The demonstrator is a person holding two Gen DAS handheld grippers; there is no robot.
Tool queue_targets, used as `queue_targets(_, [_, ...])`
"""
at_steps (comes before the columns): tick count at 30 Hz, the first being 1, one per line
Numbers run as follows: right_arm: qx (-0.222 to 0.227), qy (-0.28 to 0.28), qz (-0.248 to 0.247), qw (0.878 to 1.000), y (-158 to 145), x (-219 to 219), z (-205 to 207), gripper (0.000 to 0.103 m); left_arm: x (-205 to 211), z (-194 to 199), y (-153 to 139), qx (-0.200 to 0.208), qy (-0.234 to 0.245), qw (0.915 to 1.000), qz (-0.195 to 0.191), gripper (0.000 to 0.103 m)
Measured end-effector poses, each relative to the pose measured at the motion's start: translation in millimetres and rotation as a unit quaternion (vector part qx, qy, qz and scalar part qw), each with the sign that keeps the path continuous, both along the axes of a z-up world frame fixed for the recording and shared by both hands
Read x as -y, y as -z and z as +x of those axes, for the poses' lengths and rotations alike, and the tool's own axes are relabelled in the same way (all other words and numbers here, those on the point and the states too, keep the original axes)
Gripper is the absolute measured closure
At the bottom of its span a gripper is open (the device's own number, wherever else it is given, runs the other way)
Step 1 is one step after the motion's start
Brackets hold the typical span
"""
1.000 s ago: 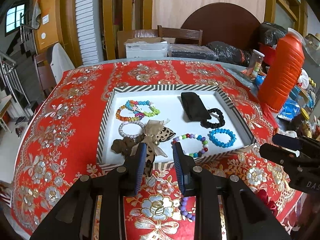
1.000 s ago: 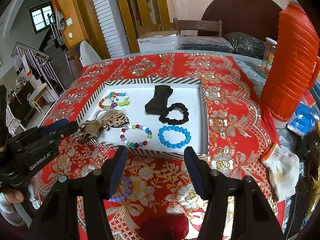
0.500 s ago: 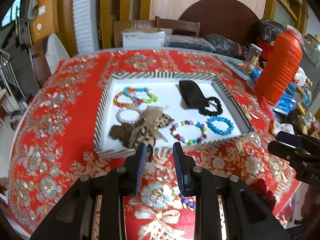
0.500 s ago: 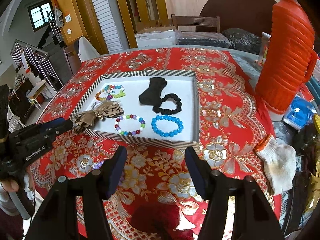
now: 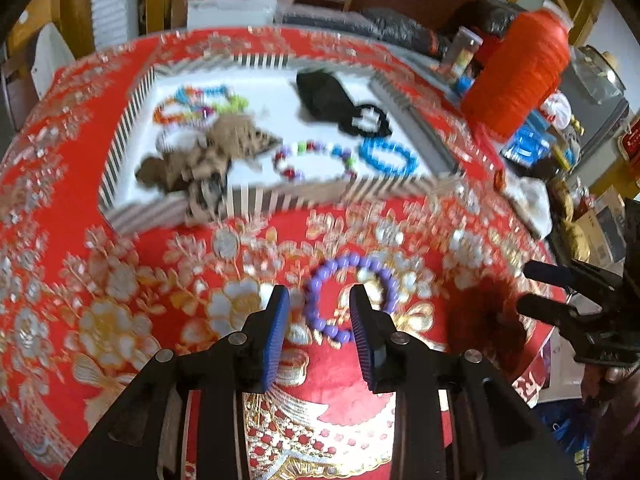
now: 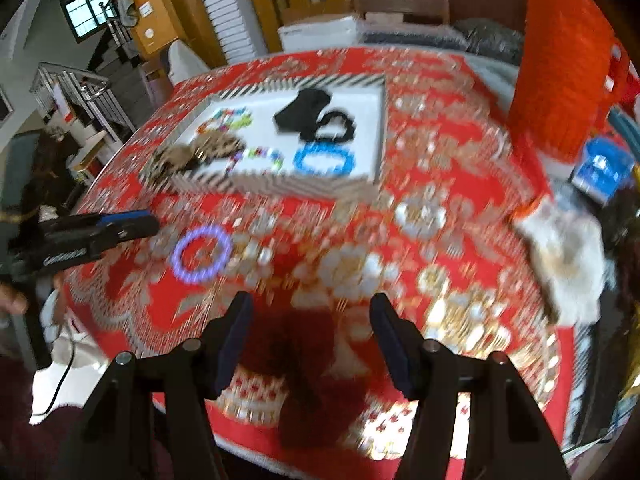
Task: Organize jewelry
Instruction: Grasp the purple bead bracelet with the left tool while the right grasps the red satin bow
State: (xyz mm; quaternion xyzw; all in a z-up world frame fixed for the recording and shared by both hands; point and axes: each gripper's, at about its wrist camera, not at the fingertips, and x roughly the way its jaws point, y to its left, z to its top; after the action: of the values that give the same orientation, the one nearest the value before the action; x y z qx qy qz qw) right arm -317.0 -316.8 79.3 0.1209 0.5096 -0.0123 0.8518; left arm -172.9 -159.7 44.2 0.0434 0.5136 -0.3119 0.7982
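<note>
Over the red floral tablecloth point(image 5: 120, 300), near its front edge: the left gripper point(image 5: 319, 292), tilted steeply down, blue pads spread partway and just been opening, pinching nothing. Seen through the gap between those pads: the purple bead bracelet point(image 5: 344, 260), lying flat on the cloth, outside the tray. From the right wrist view, lies just ahead of the left fingertips, apart from them and not clamped.

To the right of it: the right gripper point(image 6: 311, 300), also pointing down at the cloth, spread wide, nothing between the pads. Below that gap, at the table's edge: a dark red soft lump point(image 6: 304, 344), possibly a scrunchie, too blurred to tell.

Further back on the cloth: the striped tray point(image 5: 280, 200) with a white floor. Inside, towards the right: a blue bead bracelet point(image 5: 408, 164), and just beside it a multicoloured bead bracelet point(image 5: 308, 146). Behind those: a black scrunchie point(image 5: 384, 130) touching a black pouch point(image 5: 324, 96). On the left: a leopard-print bow point(image 5: 236, 144), draped over the front rim, with bright bead bracelets behind it.

Right of the tray: a tall orange jug point(image 5: 520, 76). Nearer the front right edge: a white glove point(image 6: 560, 256), lying on the cloth. Heavy motion blur across both views.
</note>
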Motion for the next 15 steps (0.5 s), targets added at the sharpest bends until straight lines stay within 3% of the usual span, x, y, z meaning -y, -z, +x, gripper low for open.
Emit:
queue_targets(6, [-0.035, -0.040, -0.032, 0.998, 25, -14, -12, 0.039, 7, -2, 17, -0.004, 0.003, 0.9998, 0.018, 0.074])
queue_targets(11, [-0.033, -0.053, -0.071, 0.996, 35, -21, -13, 0.040, 18, -2, 22, 0.004, 0.014, 0.9994, 0.032, 0.073])
queue_targets(12, [-0.030, -0.053, -0.072, 0.996, 37, -21, -12, 0.044, 21, -3, 23, 0.013, 0.016, 0.9991, 0.038, 0.073])
queue_targets(14, [-0.014, -0.050, -0.077, 0.996, 37, -22, -13, 0.061, 23, -2, 23, 0.020, 0.016, 0.9989, 0.039, 0.073])
queue_targets(15, [-0.009, -0.049, -0.082, 0.995, 37, -23, -13, 0.080, 24, -1, 24, 0.022, 0.017, 0.9990, 0.036, 0.074])
